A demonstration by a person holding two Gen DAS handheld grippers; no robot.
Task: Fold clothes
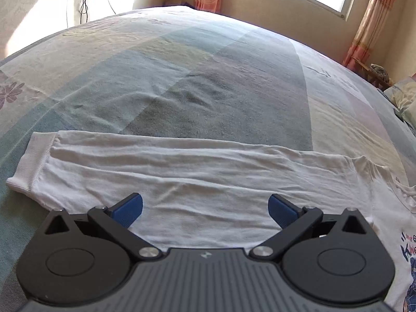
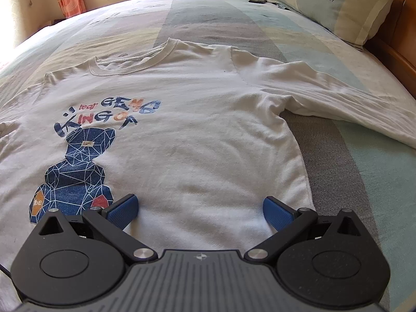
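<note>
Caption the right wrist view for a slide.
Open right tongs above a white long-sleeved shirt spread print-up on the striped bed, pillow beyond.

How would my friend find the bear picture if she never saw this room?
Start at the big striped bed. A white long-sleeved shirt lies flat on it, front up. The bear print is below the neckline and the colourful words, off to one side: a dark blue bear made of white-lined triangles, the only picture on the shirt.
</note>
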